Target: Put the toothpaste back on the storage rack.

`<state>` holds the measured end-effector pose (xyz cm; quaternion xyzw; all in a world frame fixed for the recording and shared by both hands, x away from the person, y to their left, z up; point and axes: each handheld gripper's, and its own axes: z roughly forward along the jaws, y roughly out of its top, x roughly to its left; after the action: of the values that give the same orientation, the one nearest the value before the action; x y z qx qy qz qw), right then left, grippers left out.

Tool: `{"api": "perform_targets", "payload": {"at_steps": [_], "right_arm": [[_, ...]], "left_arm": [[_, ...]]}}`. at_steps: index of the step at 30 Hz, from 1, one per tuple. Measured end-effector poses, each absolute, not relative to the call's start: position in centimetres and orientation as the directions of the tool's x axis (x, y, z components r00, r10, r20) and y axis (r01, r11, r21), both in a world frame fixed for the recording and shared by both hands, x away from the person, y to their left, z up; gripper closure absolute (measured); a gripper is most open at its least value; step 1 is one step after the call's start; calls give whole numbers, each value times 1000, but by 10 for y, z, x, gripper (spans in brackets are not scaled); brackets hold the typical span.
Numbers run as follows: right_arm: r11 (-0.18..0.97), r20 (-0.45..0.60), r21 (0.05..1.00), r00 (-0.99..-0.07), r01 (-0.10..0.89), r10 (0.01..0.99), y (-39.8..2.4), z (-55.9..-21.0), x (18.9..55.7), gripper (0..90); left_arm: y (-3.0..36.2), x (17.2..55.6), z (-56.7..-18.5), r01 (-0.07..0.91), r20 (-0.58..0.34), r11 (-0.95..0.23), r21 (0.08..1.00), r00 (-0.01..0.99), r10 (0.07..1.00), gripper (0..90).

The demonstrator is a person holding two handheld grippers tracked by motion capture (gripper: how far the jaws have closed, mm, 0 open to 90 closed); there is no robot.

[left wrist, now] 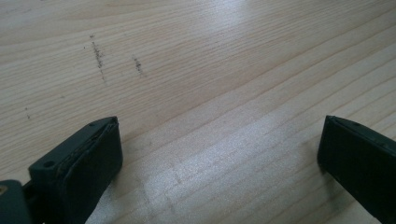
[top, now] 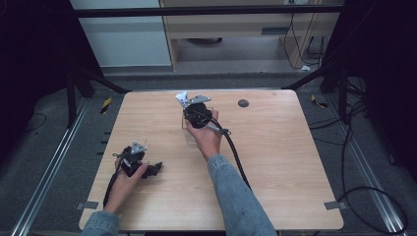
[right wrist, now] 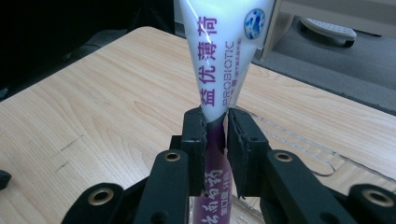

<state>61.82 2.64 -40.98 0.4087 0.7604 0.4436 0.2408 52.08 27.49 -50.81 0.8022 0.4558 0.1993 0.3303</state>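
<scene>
On the pale wooden surface (top: 275, 162), the right gripper (right wrist: 215, 122) has its fingers clamped on an upright toothpaste tube (right wrist: 219, 60) above a clear tray (right wrist: 299, 149); the left gripper (left wrist: 219, 154) rests with fingers spread wide, nothing between them.

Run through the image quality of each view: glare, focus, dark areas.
High view: table evenly lit, surroundings nearly black, picture soft, right gripper small. Left gripper view: pale glare patches on the wood, open left gripper with jaws soft and close. Right gripper view: tube sharp enough to read its print, a bright streak on its top, dark far left corner.
</scene>
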Motion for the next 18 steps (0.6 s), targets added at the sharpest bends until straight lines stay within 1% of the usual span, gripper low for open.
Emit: {"api": "perform_targets", "payload": {"at_steps": [18], "right_arm": [[279,-9,874,-559,399,829,23,-405,614,785]], "left_arm": [[275,521,-508,599,19,-367,711,506,862,0]]}}
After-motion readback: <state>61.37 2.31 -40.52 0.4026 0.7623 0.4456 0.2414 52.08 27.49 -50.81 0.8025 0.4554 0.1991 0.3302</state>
